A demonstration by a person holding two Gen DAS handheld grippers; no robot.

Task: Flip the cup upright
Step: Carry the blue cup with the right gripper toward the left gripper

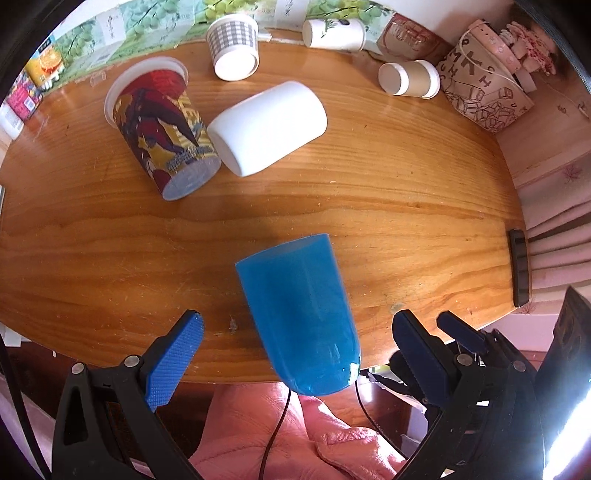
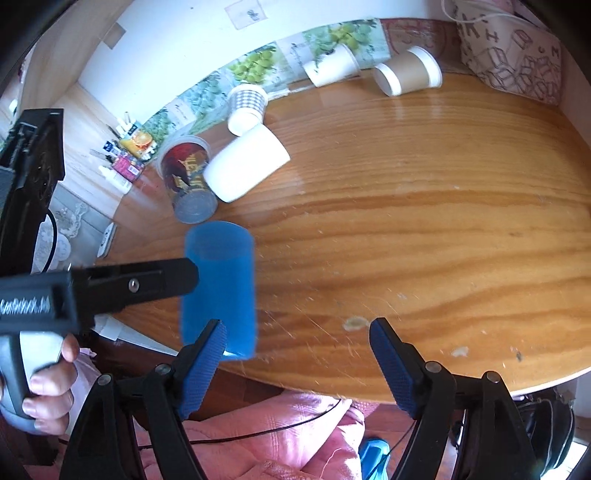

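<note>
A blue plastic cup (image 1: 301,314) stands near the front edge of the wooden table (image 1: 406,206), blurred, between the fingers of my left gripper (image 1: 297,328), which is open around it without touching. In the right wrist view the blue cup (image 2: 221,288) stands at the table's left front edge with its open rim up. The left gripper's finger (image 2: 147,282) reaches it from the left. My right gripper (image 2: 297,334) is open and empty, just right of the cup, its left fingertip (image 2: 212,341) in front of the cup's base.
Several other cups lie or stand upside down farther back: a printed red and yellow cup (image 1: 162,129), a white cup (image 1: 267,122), a checked paper cup (image 1: 232,46), a white paper cup (image 1: 334,33), a brown paper cup (image 1: 408,77). A patterned bag (image 1: 484,88) stands at the back right. A dark phone (image 1: 519,271) lies at the right edge.
</note>
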